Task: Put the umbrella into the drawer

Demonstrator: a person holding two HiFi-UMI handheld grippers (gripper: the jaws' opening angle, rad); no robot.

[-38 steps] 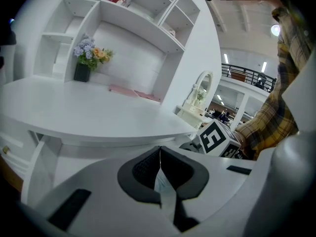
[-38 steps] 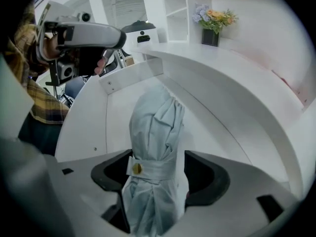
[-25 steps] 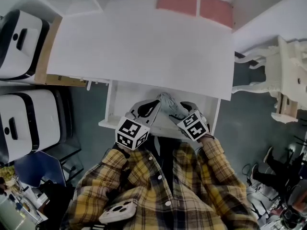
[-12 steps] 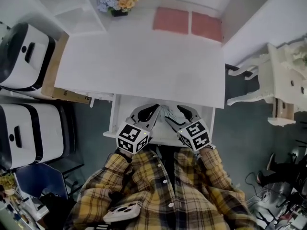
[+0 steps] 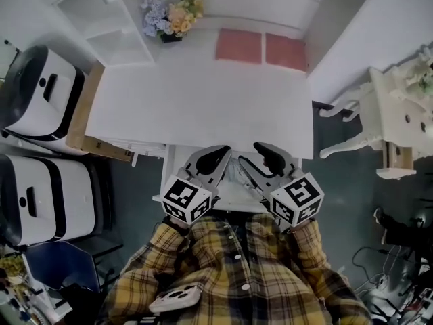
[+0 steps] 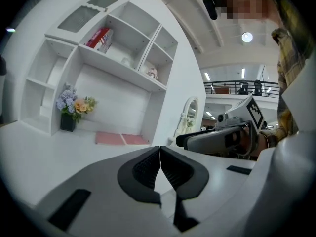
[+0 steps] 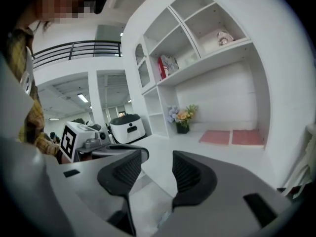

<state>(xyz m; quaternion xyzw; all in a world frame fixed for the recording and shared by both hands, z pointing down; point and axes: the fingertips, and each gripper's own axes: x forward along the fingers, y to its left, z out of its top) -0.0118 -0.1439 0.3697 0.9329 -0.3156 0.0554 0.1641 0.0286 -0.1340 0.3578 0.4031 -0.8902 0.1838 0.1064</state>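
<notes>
The white drawer (image 5: 170,175) stands pulled out under the front edge of the white desk (image 5: 203,100). Inside it a pale patterned umbrella (image 5: 237,172) shows between the two grippers, mostly hidden by them. Above the drawer's left half, my left gripper (image 5: 218,152) (image 6: 160,149) has its pads touching and holds nothing. My right gripper (image 5: 260,149) (image 7: 157,162) hangs above the right half. Its jaws have just been closing, but a gap remains and nothing is between them. Both grippers point toward the desk.
A flower pot (image 5: 172,15) and two pink mats (image 5: 239,46) sit at the back of the desk under a white shelf unit (image 6: 113,48). Two white appliances (image 5: 40,93) stand at the left. A white ornate furniture piece (image 5: 399,107) is at the right.
Both grippers have risen out of the drawer, the right one more. The right jaws have narrowed. The umbrella has stayed down in the drawer.
</notes>
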